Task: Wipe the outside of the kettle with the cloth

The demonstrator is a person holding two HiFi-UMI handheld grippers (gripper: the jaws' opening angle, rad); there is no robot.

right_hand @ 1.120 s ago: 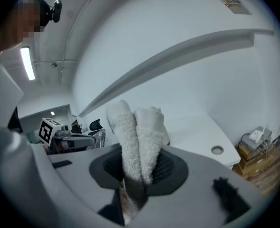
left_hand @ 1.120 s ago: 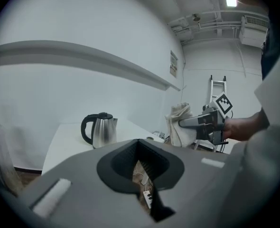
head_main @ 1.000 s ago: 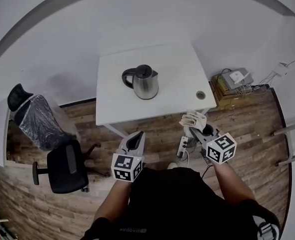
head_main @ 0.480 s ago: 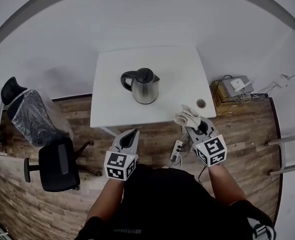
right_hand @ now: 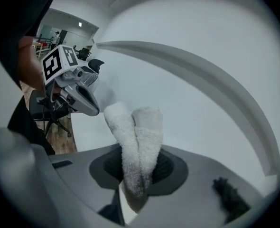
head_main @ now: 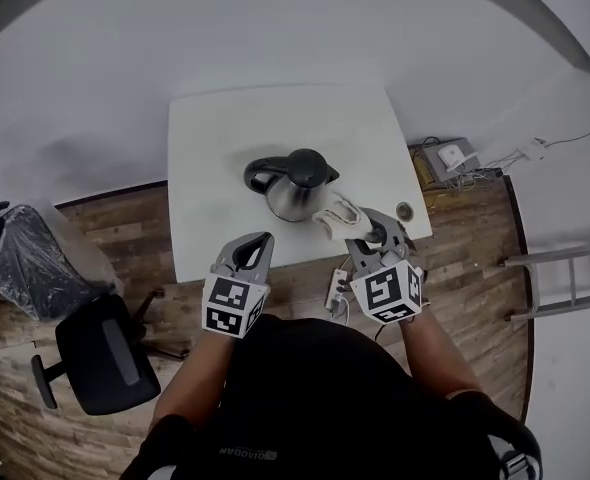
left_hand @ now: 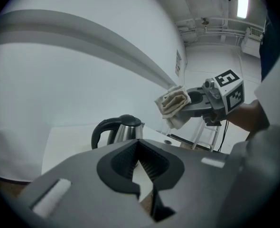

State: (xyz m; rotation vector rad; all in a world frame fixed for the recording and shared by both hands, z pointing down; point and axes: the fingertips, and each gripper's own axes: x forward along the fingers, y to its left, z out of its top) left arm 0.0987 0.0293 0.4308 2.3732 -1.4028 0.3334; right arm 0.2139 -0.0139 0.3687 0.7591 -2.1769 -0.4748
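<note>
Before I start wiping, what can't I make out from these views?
Kettle base: hidden behind the left gripper in the left gripper view, under the kettle itself in the head view.
Kettle in the right gripper view: not visible; the cloth fills the middle.
Small round thing on the table, head view: too small to identify.

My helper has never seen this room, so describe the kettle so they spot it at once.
Find the white table against the pale wall; the kettle stands near its middle. It is the only tall thing there: shiny steel body, black lid and handle, unlike the small round object by the table's right edge.
</note>
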